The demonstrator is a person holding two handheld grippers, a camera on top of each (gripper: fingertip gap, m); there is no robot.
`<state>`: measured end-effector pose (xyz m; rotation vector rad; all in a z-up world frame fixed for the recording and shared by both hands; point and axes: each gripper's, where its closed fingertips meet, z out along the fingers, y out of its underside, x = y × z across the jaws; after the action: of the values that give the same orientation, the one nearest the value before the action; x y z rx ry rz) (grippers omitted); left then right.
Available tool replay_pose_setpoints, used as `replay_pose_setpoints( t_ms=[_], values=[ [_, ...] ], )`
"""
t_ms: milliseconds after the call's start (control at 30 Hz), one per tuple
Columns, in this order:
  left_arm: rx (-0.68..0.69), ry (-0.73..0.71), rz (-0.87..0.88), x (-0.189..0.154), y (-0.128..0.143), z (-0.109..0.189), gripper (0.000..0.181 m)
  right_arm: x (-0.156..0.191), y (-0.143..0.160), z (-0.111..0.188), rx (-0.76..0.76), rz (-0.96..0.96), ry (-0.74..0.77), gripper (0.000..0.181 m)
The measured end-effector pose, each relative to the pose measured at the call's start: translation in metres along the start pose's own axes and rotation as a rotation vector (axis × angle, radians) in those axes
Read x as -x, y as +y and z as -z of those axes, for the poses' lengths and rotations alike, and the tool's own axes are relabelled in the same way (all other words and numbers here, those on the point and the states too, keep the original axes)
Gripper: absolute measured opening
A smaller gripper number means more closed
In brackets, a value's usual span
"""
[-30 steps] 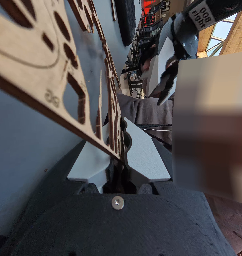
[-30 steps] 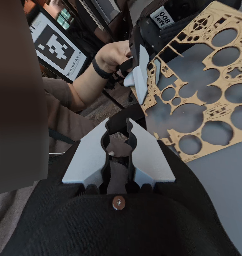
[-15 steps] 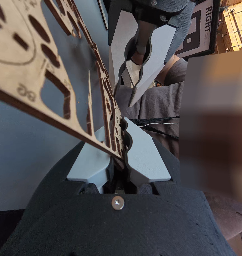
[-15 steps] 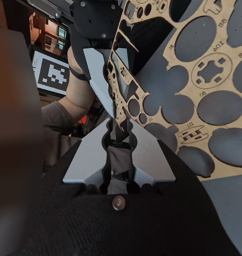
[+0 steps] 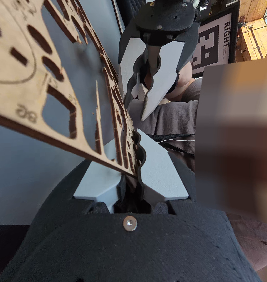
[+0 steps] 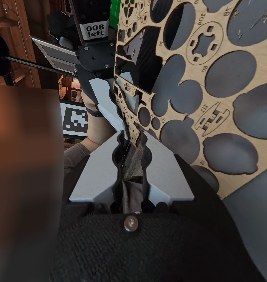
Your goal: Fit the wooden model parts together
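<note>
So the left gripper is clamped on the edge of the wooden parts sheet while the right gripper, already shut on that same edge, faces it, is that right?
Not quite: the right gripper is open, not shut. In the right wrist view its fingers stand apart, with the sheet's corner just entering the gap. The left gripper is indeed clamped on the edge of the wooden parts sheet, facing it.

Bright daylight, wide-angle warping, blurred edges

A framed marker board (image 5: pixel 212 44) behind – grey tabletop (image 6: pixel 252 228), brown sleeve (image 6: pixel 74 154) nearby
</note>
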<state>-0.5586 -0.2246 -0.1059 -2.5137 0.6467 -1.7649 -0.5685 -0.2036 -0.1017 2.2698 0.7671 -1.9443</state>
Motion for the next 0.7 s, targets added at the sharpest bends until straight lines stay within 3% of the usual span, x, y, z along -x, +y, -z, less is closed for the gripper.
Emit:
replay_pose_setpoints(
  t_ms=[133, 300, 433, 633, 700],
  values=[
    [-0.019, -0.015, -0.008, 0.005, 0.000, 0.002, 0.004, -0.001, 0.000, -0.003, -0.035, -0.046, -0.026, 0.023],
    [-0.046, -0.034, -0.017, 0.003, -0.003, 0.001, 0.003, -0.005, 0.000, -0.001, -0.014, -0.050, 0.023, 0.013],
    [-0.090, -0.116, -0.035, 0.003, -0.010, 0.005, 0.001, -0.002, 0.010, -0.003, 0.070, -0.129, 0.008, 0.018],
    [-0.164, -0.048, -0.049, -0.010, -0.015, 0.004, 0.001, 0.007, -0.007, 0.001, -0.115, -0.140, -0.073, 0.016],
    [-0.177, -0.021, -0.032, -0.010, -0.015, 0.004, 0.000, 0.010, -0.009, 0.001, -0.159, -0.105, -0.082, 0.006]
  ],
)
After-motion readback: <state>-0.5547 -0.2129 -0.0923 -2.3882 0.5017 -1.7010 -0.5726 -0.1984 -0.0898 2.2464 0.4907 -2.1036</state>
